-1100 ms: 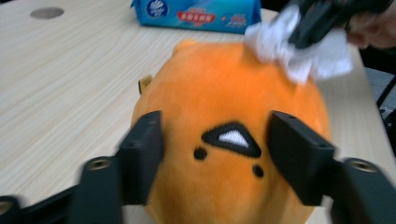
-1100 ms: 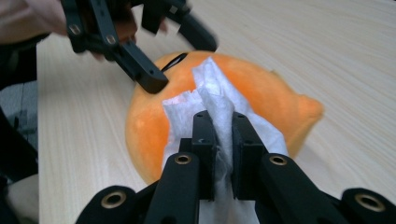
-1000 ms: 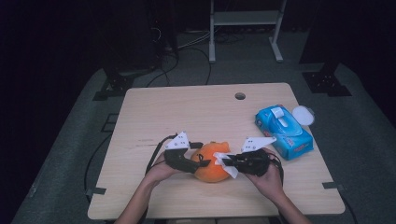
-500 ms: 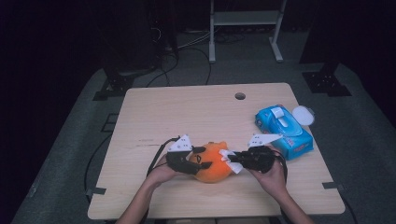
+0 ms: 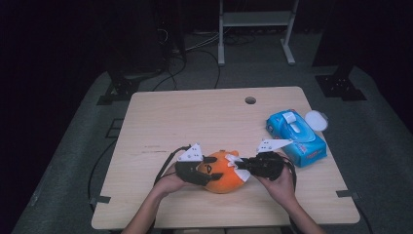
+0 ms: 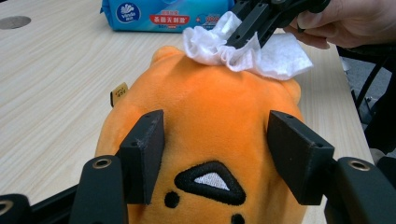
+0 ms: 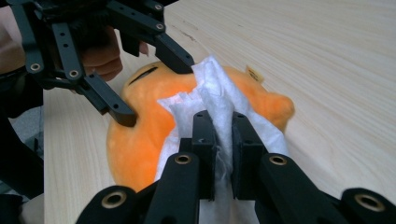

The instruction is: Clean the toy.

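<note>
Wipe pressed on an orange plush toy

Left claw [image 6: 212,154] clamps the toy [image 5: 221,170] near the surface's [image 5: 204,122] front edge; right claw [image 7: 222,135], closed on a white wipe [image 7: 219,98], holds it against the toy's top.

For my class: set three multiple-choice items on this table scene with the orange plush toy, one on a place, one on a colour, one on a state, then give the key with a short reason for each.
1. Where does the blue wipes pack lie on the table?
A. at the person's right side
B. at the person's left side
C. on top of the toy

2. What colour is the plush toy?
A. green
B. orange
C. purple

3. What is the right hand-held gripper doing?
A. hanging open over bare wood
B. shut on the wipes pack
C. shut on a white wipe

Key: A, the pack sits near the right edge in the high view; B, its fabric is orange in every view; C, the jaws pinch the wipe against the toy, which the left hand-held gripper steadies.
</note>
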The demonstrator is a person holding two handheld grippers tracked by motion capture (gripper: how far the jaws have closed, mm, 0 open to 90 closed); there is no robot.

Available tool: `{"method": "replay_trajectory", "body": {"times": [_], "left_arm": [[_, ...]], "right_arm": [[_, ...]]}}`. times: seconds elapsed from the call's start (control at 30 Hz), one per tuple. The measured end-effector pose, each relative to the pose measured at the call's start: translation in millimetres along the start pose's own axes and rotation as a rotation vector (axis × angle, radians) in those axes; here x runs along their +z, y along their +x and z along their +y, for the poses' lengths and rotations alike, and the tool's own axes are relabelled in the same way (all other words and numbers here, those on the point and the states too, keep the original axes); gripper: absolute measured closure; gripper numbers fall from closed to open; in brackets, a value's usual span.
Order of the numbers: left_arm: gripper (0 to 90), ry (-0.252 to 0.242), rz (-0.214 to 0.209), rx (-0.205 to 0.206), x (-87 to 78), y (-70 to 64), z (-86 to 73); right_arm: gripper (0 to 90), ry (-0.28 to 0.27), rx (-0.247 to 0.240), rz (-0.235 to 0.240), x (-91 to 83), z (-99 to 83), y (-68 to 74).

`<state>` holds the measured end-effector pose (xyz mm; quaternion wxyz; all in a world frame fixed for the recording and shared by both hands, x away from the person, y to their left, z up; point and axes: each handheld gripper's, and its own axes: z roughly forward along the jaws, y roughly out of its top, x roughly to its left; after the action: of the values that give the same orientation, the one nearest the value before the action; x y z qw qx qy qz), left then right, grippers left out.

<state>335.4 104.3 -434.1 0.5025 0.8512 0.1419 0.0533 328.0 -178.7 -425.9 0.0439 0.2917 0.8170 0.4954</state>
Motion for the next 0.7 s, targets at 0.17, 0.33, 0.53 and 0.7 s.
{"method": "replay_trajectory", "body": {"times": [0.17, 0.33, 0.53, 0.7], "left_arm": [[37.7, 0.009, -0.008, 0.006, 0.6, -2.1, 0.8], [37.7, 0.022, -0.034, 0.032, 3.7, -8.2, 2.1], [37.5, 0.028, -0.056, 0.043, 3.2, -9.6, 0.9], [37.4, 0.027, -0.052, 0.039, 2.6, -8.8, 0.7]], "right_arm": [[81.4, 0.022, 0.045, -0.026, -4.1, -8.0, -8.4], [81.4, -0.032, 0.013, -0.035, -8.0, 0.7, -0.3], [81.3, -0.022, -0.017, -0.022, -1.4, 0.3, 5.7], [81.3, 0.003, 0.029, -0.047, -6.5, -7.4, -6.4]]}}
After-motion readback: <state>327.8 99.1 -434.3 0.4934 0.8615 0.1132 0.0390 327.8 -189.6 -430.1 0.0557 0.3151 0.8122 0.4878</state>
